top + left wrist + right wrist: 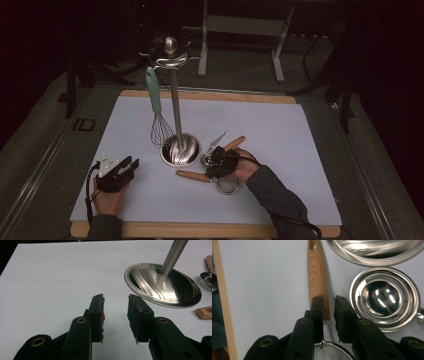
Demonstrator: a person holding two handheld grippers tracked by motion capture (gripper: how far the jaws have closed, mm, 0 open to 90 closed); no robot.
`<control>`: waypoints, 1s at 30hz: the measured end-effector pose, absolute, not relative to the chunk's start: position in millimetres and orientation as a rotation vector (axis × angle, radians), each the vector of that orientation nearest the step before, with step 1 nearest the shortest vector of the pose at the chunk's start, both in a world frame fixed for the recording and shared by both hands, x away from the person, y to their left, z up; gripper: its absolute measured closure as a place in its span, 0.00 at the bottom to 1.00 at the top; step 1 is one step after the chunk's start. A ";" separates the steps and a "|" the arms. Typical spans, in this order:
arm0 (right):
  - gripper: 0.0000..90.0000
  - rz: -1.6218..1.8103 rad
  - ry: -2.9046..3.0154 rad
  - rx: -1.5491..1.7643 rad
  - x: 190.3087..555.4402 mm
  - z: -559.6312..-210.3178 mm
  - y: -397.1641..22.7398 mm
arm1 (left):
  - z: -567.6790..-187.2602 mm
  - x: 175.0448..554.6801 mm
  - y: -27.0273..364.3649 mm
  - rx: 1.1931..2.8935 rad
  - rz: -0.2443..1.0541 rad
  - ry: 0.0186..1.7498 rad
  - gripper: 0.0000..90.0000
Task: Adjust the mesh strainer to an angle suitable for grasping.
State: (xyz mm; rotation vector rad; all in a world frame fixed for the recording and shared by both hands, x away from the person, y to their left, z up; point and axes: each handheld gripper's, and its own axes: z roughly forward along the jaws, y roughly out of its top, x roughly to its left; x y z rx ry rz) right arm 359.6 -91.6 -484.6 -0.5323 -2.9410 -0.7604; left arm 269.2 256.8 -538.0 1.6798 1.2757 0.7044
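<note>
Gripping the strainer (329, 353) beside the stand (180, 150): right gripper (328, 302), jaws narrowed over the neck where wooden handle (318, 277) meets sieve, should centre there before squeezing. Left gripper (115, 305) rests wide, empty.

The strainer (329, 351) lay flat on the white mat, its wooden handle (318, 277) reaching toward the stand's steel base, with a hanging hole near its tip. Its fine mesh bowl sat rimmed in metal.
</note>
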 end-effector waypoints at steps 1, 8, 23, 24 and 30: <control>0.84 -0.746 -2.933 -0.533 359.3 -484.4 -89.4 | -538.1 269.1 256.6 1.680 0.706 1.275 0.73; 0.80 -0.674 -2.912 -0.485 359.8 -487.7 -79.9 | -537.9 268.7 256.4 1.686 0.710 1.272 0.73; 0.78 -0.487 -2.915 -0.473 362.2 -495.0 -65.6 | -537.8 268.4 255.8 1.689 0.716 1.270 0.73; 0.78 -0.487 -2.915 -0.473 362.2 -495.0 -65.6 | -537.8 268.4 255.8 1.689 0.716 1.270 0.73; 0.78 -0.389 -2.941 -0.448 361.1 -499.8 -56.8 | -537.7 267.9 256.2 1.681 0.714 1.271 0.73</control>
